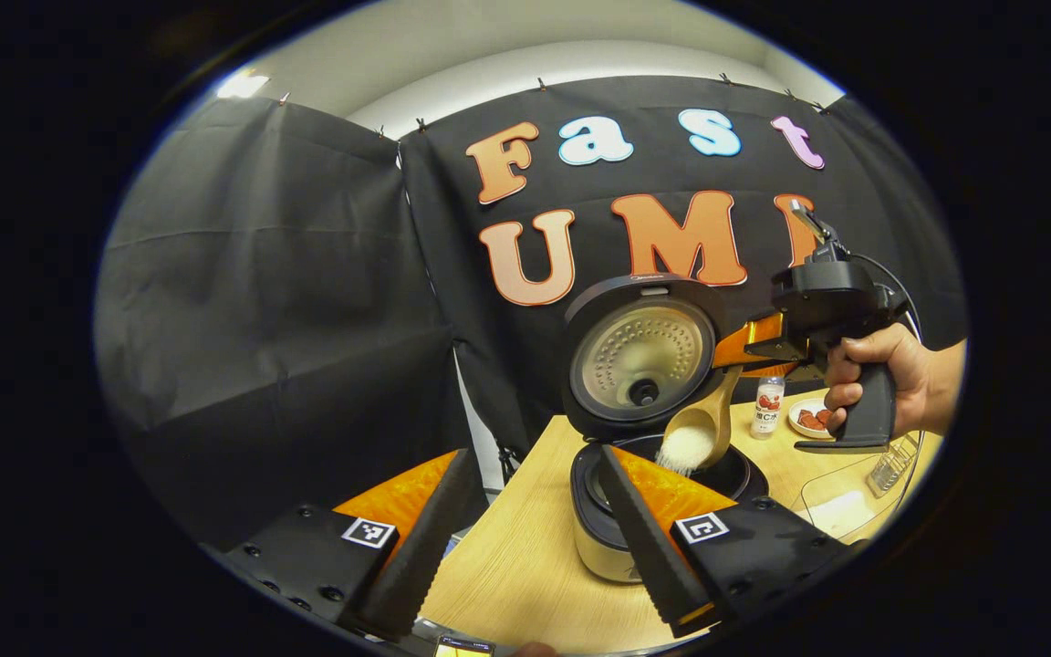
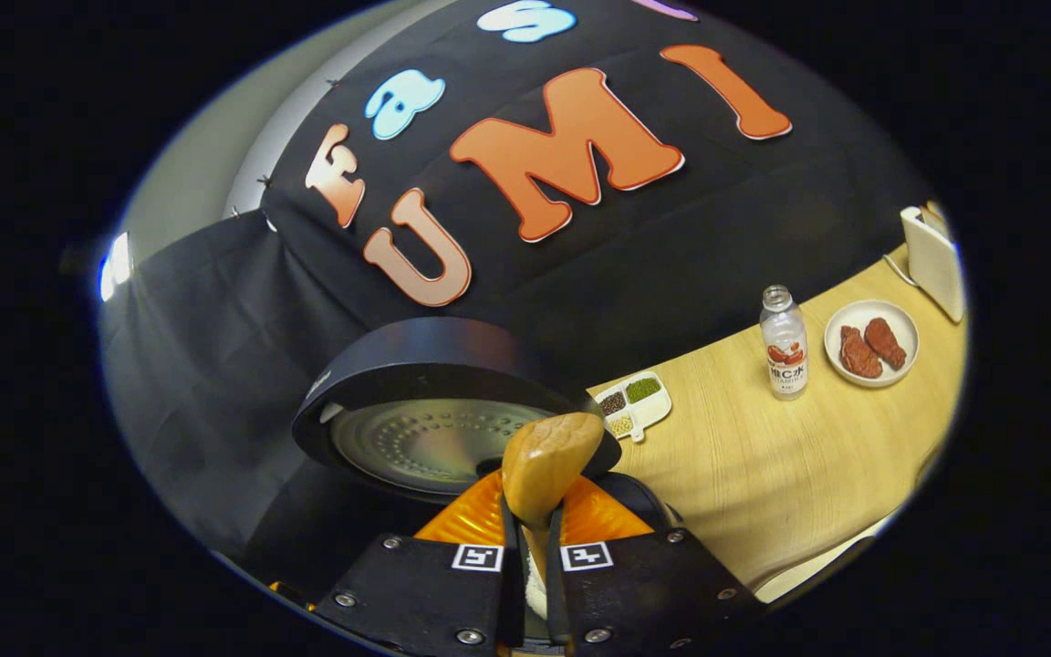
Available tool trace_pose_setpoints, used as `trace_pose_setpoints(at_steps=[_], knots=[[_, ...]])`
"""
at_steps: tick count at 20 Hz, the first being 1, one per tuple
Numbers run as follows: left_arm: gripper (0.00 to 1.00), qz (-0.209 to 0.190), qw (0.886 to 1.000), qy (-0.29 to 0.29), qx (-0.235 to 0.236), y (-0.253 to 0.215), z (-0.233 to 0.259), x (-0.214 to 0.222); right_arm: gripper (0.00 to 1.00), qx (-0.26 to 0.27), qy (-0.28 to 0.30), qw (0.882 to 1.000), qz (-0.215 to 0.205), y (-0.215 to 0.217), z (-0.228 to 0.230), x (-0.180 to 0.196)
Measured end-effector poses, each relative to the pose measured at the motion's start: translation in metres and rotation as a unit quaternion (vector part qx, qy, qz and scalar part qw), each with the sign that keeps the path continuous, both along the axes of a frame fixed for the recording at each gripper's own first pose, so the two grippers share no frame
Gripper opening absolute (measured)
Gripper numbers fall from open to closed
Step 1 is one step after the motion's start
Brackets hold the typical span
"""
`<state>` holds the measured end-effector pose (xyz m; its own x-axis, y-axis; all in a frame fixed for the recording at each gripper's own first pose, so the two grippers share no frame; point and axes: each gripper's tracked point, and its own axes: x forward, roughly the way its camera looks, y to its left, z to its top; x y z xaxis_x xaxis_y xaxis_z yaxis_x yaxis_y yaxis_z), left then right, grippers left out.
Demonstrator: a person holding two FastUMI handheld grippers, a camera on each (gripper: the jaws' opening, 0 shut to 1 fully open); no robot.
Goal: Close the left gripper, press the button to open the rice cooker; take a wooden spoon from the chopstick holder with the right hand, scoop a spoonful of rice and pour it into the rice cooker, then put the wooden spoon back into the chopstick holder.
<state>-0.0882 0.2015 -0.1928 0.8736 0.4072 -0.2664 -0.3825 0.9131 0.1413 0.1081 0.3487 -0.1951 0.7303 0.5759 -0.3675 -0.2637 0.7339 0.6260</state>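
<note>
The rice cooker [image 1: 635, 511] stands on the wooden surface [image 1: 525, 566] with its lid [image 1: 639, 360] swung up and back, the perforated metal inner face turned toward the camera. Its dark pot is open at the top. In the left gripper view the wooden spoon [image 1: 703, 429] is tilted bowl-down over the pot's mouth, and white rice [image 1: 682, 449] spills from the bowl toward the opening.

The right gripper [image 1: 749, 351], held by a hand [image 1: 881, 379], has its jaws closed on the spoon's handle; in the right gripper view the spoon [image 2: 548, 465] rises between the two orange-faced fingers [image 2: 466, 516], which press it from both sides, with the raised lid [image 2: 434, 420] just behind.

The left gripper [image 1: 530, 534] hangs in front of the cooker with its jaws spread wide and nothing between them.

Behind the cooker on the right, a small divided dish [image 2: 637, 403] holds separate portions of dark, green and pale grains. Farther right stand a clear bottle [image 2: 783, 345] with its cap off and a white plate [image 2: 872, 342] carrying two reddish-brown pieces; these two sit near each other and well apart from the cooker. A white box-like object [image 2: 931, 260] stands by the surface's far right edge.

Bare surface stretches between the cooker and the bottle, and in front of the cooker toward the near edge. A wire rack [image 1: 890, 465] sits at the right edge in the left gripper view.
</note>
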Motion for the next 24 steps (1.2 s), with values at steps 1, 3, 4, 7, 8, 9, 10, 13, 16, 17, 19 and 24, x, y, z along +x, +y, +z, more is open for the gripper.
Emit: trace_pose_setpoints(at_steps=[1,3,4,7,8,9,10,13,16,17,19,24], knots=[[0.96,0.000,1.000,0.000,0.000,-0.001,0.000,0.000,0.09,-0.013,-0.013,1.000,0.007,0.002,0.001,-0.001],[0.96,0.000,1.000,0.002,0.002,-0.002,0.001,0.001,0.09,-0.037,-0.036,0.998,0.020,0.005,0.005,-0.004],[0.96,0.000,1.000,0.002,0.003,-0.004,0.001,-0.001,0.09,-0.048,-0.048,0.997,0.026,0.006,0.008,-0.005],[0.96,-0.003,1.000,0.003,0.007,-0.009,0.003,0.001,0.09,-0.078,-0.091,0.991,0.050,0.015,0.020,-0.010],[0.96,-0.003,1.000,0.003,0.007,-0.010,0.003,0.000,0.09,-0.087,-0.104,0.989,0.060,0.019,0.023,-0.012],[0.96,-0.002,1.000,0.003,0.007,-0.011,0.003,-0.001,0.09,-0.095,-0.114,0.987,0.069,0.021,0.025,-0.015],[0.96,-0.001,1.000,0.004,0.007,-0.010,0.003,-0.002,0.08,-0.102,-0.124,0.984,0.075,0.023,0.028,-0.016],[0.96,0.002,1.000,0.006,0.007,-0.011,0.002,-0.003,0.09,-0.116,-0.145,0.978,0.097,0.031,0.031,-0.024],[0.96,0.002,1.000,0.006,0.010,-0.011,0.004,-0.004,0.08,-0.138,-0.166,0.970,0.114,0.034,0.033,-0.029],[0.96,0.001,1.000,0.005,0.011,-0.011,0.004,-0.004,0.09,-0.143,-0.173,0.967,0.119,0.035,0.033,-0.030],[0.96,-0.001,1.000,0.004,0.013,-0.012,0.004,-0.004,0.08,-0.151,-0.189,0.961,0.134,0.040,0.035,-0.035],[0.96,0.002,1.000,0.003,0.014,-0.013,0.005,-0.004,0.09,-0.185,-0.229,0.942,0.162,0.047,0.036,-0.043]])
